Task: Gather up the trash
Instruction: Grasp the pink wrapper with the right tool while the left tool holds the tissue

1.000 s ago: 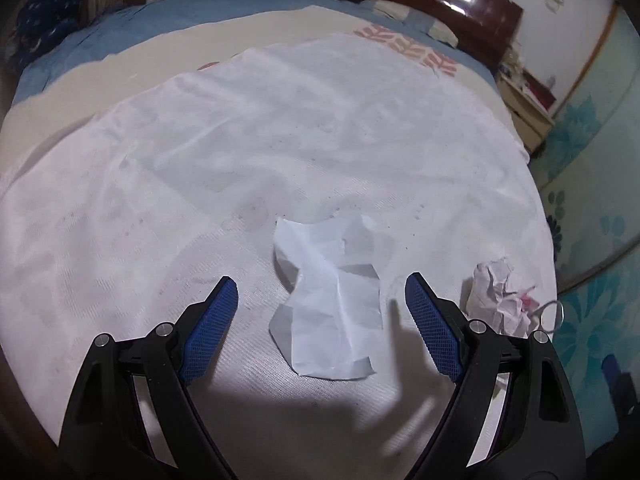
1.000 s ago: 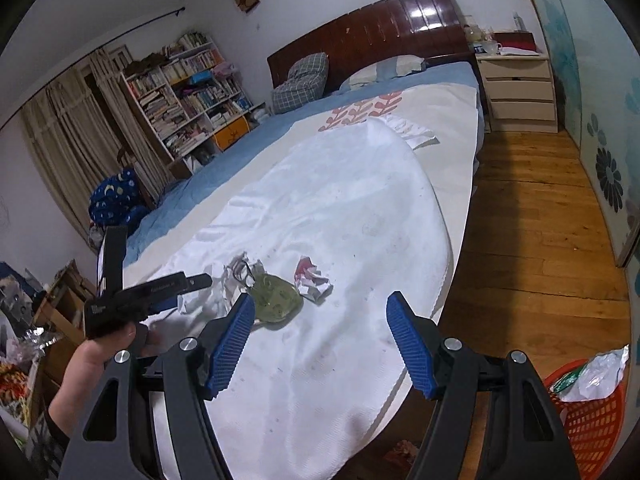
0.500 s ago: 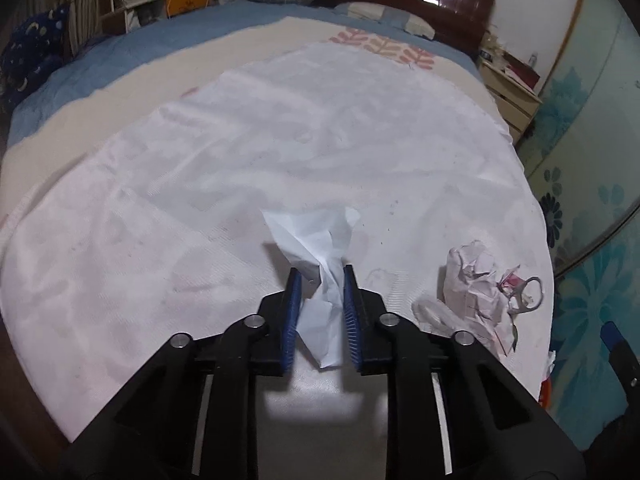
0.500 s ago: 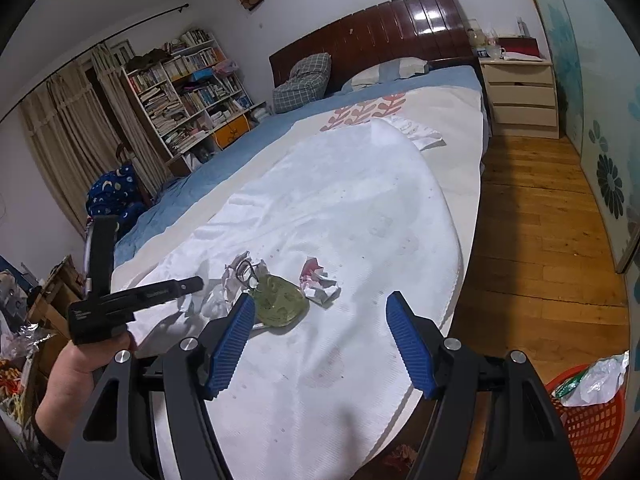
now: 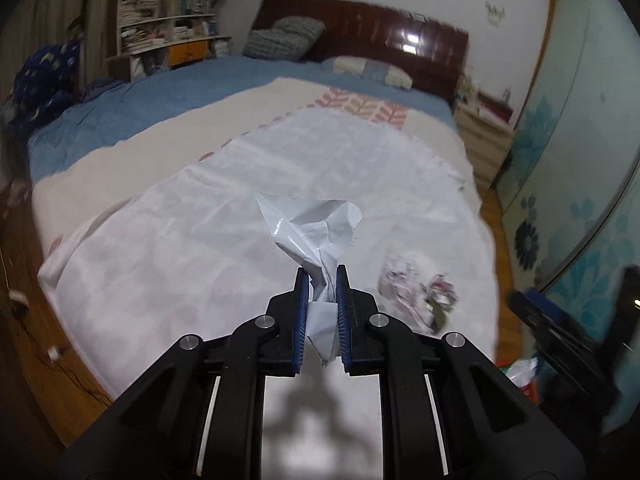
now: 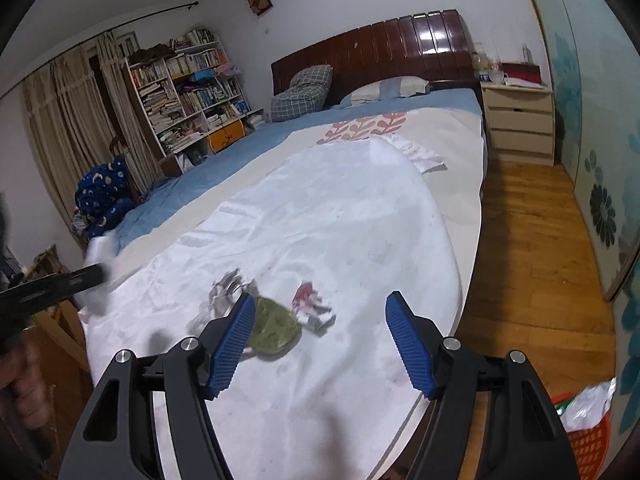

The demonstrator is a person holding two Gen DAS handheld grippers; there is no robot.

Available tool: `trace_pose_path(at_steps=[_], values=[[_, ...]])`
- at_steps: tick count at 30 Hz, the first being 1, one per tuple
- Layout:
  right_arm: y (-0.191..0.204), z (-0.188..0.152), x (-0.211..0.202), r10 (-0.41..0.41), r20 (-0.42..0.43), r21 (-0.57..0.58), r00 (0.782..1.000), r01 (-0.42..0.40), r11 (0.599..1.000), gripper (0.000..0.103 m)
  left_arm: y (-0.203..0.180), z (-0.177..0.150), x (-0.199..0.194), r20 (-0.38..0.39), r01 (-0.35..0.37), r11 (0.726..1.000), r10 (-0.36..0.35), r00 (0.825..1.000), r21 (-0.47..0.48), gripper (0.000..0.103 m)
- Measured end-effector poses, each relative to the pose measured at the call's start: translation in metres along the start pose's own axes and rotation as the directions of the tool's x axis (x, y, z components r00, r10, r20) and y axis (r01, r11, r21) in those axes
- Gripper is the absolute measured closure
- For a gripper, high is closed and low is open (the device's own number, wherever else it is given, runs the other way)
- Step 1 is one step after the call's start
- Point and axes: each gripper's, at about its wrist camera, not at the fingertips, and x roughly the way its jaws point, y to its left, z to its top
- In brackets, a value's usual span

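My left gripper [image 5: 322, 276] is shut on a crumpled white paper sheet [image 5: 316, 228] and holds it lifted above the white bed cover [image 5: 200, 248]. A crumpled paper ball with pink marks [image 5: 416, 292] lies on the cover to its right. My right gripper [image 6: 320, 308] is open and empty above the near end of the bed. Just beyond its left finger lie a green flat piece [image 6: 276, 330], a grey crumpled scrap [image 6: 228, 284] and a red-and-white wrapper [image 6: 312, 306]. The left gripper also shows blurred at the left edge of the right wrist view [image 6: 52, 284].
An orange basket [image 6: 588, 440] holding a white bag stands on the wooden floor [image 6: 532, 248] at the bed's right. A bedside drawer unit [image 6: 520, 120], a dark headboard, pillows and a bookshelf [image 6: 184, 92] are at the far end.
My left gripper closed on the white paper sheet and lifted it off the cover. My right gripper moved slightly closer to the trash on the bed and stays open.
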Motion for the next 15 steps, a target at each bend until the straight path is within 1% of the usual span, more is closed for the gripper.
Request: trace_pose_path(at_steps=[2, 4, 5, 6, 7, 8, 10, 11, 12, 13, 15], values=[[0.000, 0.006, 0.005, -0.022, 0.004, -0.007, 1.000, 0.022, 1.000, 0.036, -0.006, -0.005, -0.012, 0.004, 0.027, 0.999, -0.027, 1.000, 0.030, 0.090], [0.004, 0.014, 0.019, -0.039, -0.020, -0.042, 0.999, 0.038, 0.998, 0.037, -0.014, -0.007, -0.020, 0.018, 0.031, 0.997, -0.032, 0.999, 0.071, 0.090], [0.006, 0.017, 0.024, -0.039, -0.028, -0.053, 0.999, 0.038, 0.998, 0.038, -0.016, -0.008, -0.024, 0.038, 0.038, 0.996, -0.041, 0.998, 0.080, 0.090], [0.009, 0.020, 0.037, -0.044, -0.049, -0.077, 0.998, 0.040, 0.996, 0.040, -0.016, -0.009, -0.025, 0.047, 0.036, 0.996, -0.040, 0.998, 0.083, 0.090], [0.010, 0.021, 0.044, -0.053, -0.060, -0.087, 0.997, 0.048, 0.995, 0.041, -0.015, -0.011, -0.021, 0.039, 0.032, 0.996, -0.036, 0.999, 0.080, 0.090], [0.010, 0.022, 0.054, -0.062, -0.083, -0.091, 0.995, 0.055, 0.994, 0.042, -0.013, -0.013, -0.016, 0.025, 0.051, 0.997, -0.052, 0.998, 0.060, 0.090], [0.007, 0.019, 0.078, -0.031, -0.148, -0.055, 0.988, 0.023, 0.998, 0.056, -0.013, -0.015, -0.008, -0.004, 0.062, 0.997, -0.062, 0.998, 0.043, 0.090], [0.006, 0.015, 0.087, -0.012, -0.173, -0.032, 0.985, 0.007, 0.999, 0.059, -0.014, -0.015, -0.006, -0.008, 0.066, 0.997, -0.066, 0.998, 0.040, 0.090], [0.005, 0.010, 0.097, 0.009, -0.208, -0.002, 0.978, -0.010, 1.000, 0.074, -0.015, -0.015, -0.004, -0.012, 0.073, 0.997, -0.072, 0.997, 0.037, 0.090], [0.006, 0.004, 0.105, 0.010, -0.243, 0.005, 0.970, -0.009, 1.000, 0.080, -0.017, -0.014, -0.004, -0.015, 0.079, 0.996, -0.079, 0.997, 0.042, 0.090], [0.010, -0.001, 0.109, -0.009, -0.255, -0.030, 0.967, 0.001, 1.000, 0.082, -0.020, -0.013, -0.005, -0.010, 0.080, 0.996, -0.079, 0.997, 0.051, 0.090]])
